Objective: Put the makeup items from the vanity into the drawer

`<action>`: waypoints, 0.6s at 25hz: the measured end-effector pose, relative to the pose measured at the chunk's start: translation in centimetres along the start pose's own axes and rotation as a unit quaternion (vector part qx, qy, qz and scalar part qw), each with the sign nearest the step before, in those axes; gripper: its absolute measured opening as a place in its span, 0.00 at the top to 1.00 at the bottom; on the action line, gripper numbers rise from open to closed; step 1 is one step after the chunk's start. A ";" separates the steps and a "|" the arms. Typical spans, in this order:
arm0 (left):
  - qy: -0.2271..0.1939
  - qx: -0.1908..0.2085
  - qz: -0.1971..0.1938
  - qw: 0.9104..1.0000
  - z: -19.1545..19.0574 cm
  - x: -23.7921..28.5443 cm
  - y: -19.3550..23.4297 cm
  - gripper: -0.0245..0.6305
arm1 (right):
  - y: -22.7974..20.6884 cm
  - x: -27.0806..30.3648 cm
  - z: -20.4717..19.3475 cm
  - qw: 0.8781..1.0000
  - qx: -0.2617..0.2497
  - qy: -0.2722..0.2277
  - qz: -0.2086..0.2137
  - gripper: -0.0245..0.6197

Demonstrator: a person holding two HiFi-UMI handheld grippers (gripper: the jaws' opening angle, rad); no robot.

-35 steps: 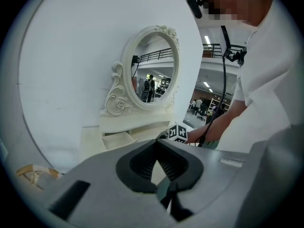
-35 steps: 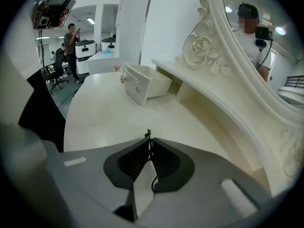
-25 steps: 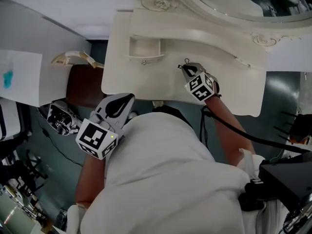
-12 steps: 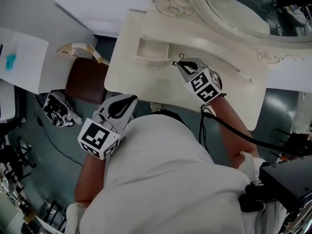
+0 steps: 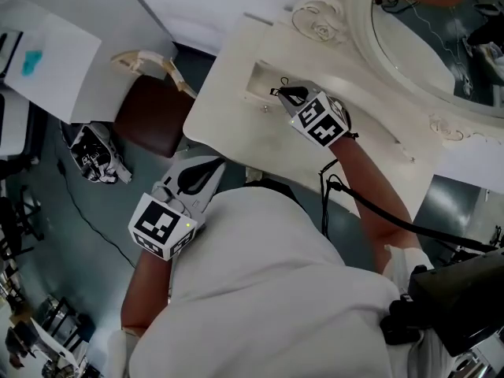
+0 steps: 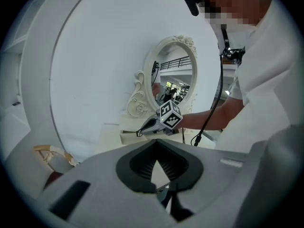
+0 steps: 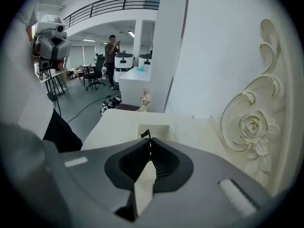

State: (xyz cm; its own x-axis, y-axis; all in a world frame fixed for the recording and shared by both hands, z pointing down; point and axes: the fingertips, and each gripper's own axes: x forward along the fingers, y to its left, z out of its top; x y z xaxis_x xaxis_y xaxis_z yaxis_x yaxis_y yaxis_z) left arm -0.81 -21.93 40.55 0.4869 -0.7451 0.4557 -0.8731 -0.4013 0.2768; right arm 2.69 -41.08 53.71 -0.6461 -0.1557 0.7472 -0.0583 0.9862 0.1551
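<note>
vanity top (image 5: 236, 128) showed no makeup items, so the clearing looked mostly done. small drawer (image 5: 257, 83) stood open; couldn't tell what was inside. right gripper (image 5: 287, 95) hovered right at the drawer, jaws closed and holding nothing. left gripper (image 5: 209, 166) was low by the body, also closed and empty. closing the drawer probably remained.

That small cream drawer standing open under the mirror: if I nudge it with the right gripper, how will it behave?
The small cream drawer looks shallow, and what shows inside is bare, so it is probably light and slides easily. Its walls look rigid, so they shouldn't flex. The right gripper, jaws together, hangs by its front; an off-centre push might skew it.
</note>
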 end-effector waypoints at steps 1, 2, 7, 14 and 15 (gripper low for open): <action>0.000 -0.003 0.005 1.000 -0.1 -0.2 0.3 0.96 | -0.1 0.7 0.1 1.000 -0.002 0.003 0.005 0.94; 0.000 -0.007 0.011 1.000 -0.1 -0.4 0.6 0.96 | -0.2 1.4 0.2 1.000 -0.004 0.007 0.010 0.94; -0.001 -0.023 0.033 0.999 -0.4 -1.4 1.9 0.96 | -0.1 4.3 0.1 0.999 -0.005 0.023 0.035 0.94; -0.006 -0.034 0.048 0.998 -0.4 -1.9 2.8 0.96 | -0.3 6.9 -0.5 0.997 -0.005 0.049 0.055 0.94; -0.006 -0.036 0.049 0.998 -0.5 -1.9 2.9 0.96 | -0.3 7.2 -0.6 0.997 -0.006 0.053 0.058 0.94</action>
State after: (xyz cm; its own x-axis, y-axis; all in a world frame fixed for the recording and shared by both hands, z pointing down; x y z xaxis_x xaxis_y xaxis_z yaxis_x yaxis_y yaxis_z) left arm -4.27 -21.39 40.86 0.3980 -0.7858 0.4735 -0.9127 -0.2870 0.2908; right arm -1.52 -42.52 59.45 -0.5646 -0.0470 0.8240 0.0206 0.9973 0.0710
